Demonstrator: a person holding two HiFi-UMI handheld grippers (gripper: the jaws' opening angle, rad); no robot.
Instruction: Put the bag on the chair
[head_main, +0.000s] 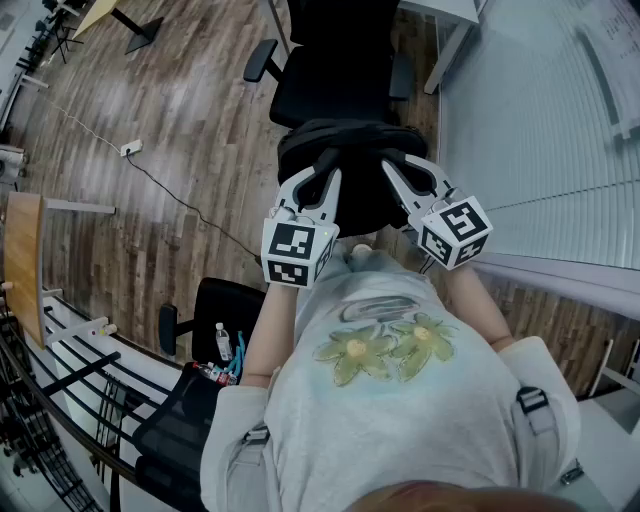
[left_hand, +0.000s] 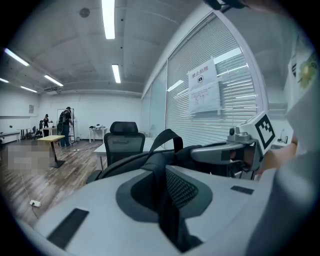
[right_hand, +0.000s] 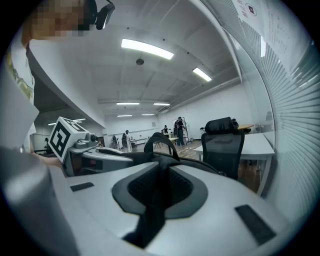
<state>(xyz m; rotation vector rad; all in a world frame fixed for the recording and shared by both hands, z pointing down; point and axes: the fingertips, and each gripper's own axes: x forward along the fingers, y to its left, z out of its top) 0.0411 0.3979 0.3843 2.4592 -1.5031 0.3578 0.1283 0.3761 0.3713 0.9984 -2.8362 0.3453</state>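
Bag (head_main: 352, 140), long axis seemingly crosswise, handle (left_hand: 168, 131) up; left claw (head_main: 328, 166), right claw (head_main: 398, 166) clench it.

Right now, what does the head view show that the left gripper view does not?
Head view only: a water bottle on a second chair. Left gripper view only: a bag strap pinched in the left gripper's jaws, and a paper notice on the blinds. Both: the black bag, the office chair, the right gripper.
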